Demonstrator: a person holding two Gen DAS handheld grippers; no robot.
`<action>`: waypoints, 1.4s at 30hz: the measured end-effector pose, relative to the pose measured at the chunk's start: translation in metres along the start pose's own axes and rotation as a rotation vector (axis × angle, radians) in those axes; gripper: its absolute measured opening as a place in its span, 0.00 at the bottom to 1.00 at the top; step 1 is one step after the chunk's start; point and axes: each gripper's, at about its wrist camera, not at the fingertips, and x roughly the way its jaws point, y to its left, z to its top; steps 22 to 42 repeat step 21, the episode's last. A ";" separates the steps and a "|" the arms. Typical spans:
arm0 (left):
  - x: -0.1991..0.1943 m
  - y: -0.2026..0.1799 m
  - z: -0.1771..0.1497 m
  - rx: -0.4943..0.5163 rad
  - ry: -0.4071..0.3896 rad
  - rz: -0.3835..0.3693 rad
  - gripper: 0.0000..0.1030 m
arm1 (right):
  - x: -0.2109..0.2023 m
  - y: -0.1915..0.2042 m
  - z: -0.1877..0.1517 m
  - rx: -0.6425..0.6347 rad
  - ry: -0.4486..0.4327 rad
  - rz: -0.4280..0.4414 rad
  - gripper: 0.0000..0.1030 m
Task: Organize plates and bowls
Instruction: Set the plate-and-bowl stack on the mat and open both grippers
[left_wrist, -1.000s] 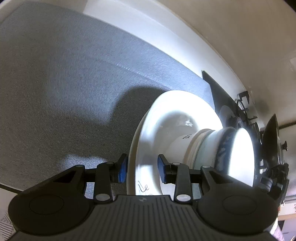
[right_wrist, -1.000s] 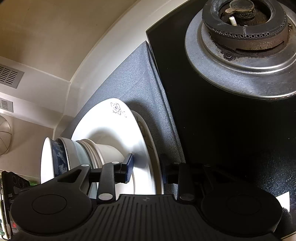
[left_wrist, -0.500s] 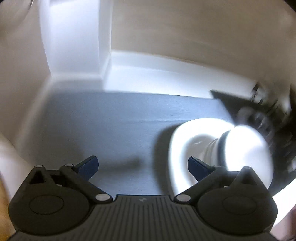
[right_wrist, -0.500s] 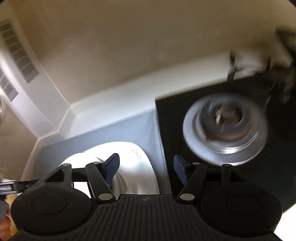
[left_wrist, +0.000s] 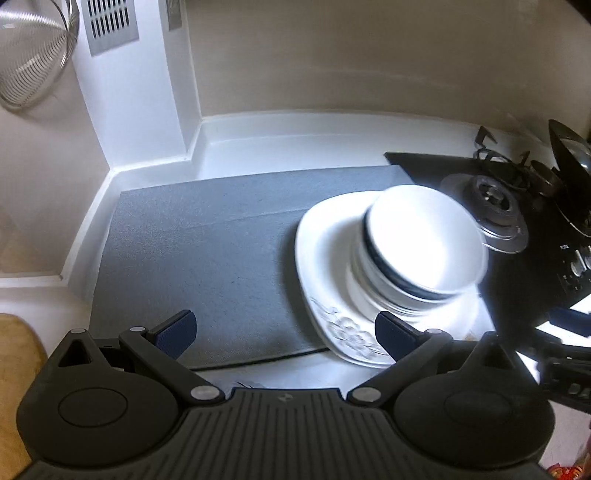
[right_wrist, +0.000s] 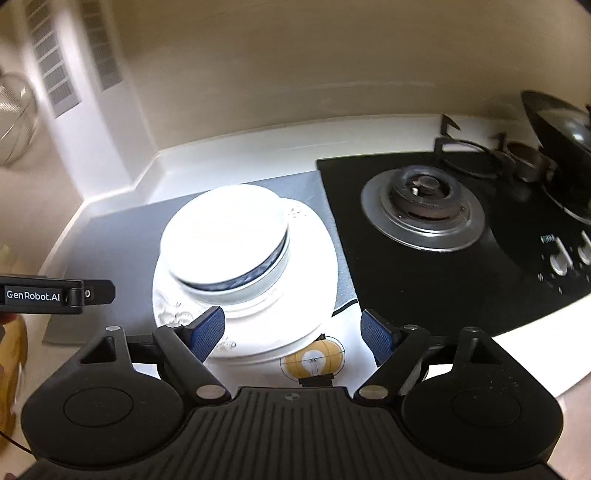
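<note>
Stacked white bowls (left_wrist: 424, 240), one blue-banded, sit upright on white floral plates (left_wrist: 332, 291).

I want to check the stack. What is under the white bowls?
The bowls sit on a white plate, which lies partly on the grey mat. The bowls hide the plate's middle; how many plates lie stacked there cannot be seen.
</note>
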 end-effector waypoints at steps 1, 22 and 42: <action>-0.006 -0.006 -0.003 -0.005 -0.007 0.005 1.00 | -0.002 0.000 -0.001 -0.022 -0.010 0.004 0.80; -0.067 -0.084 -0.042 -0.002 -0.074 0.095 1.00 | -0.069 -0.036 -0.026 -0.188 -0.115 0.101 0.85; -0.067 -0.084 -0.042 -0.002 -0.074 0.095 1.00 | -0.069 -0.036 -0.026 -0.188 -0.115 0.101 0.85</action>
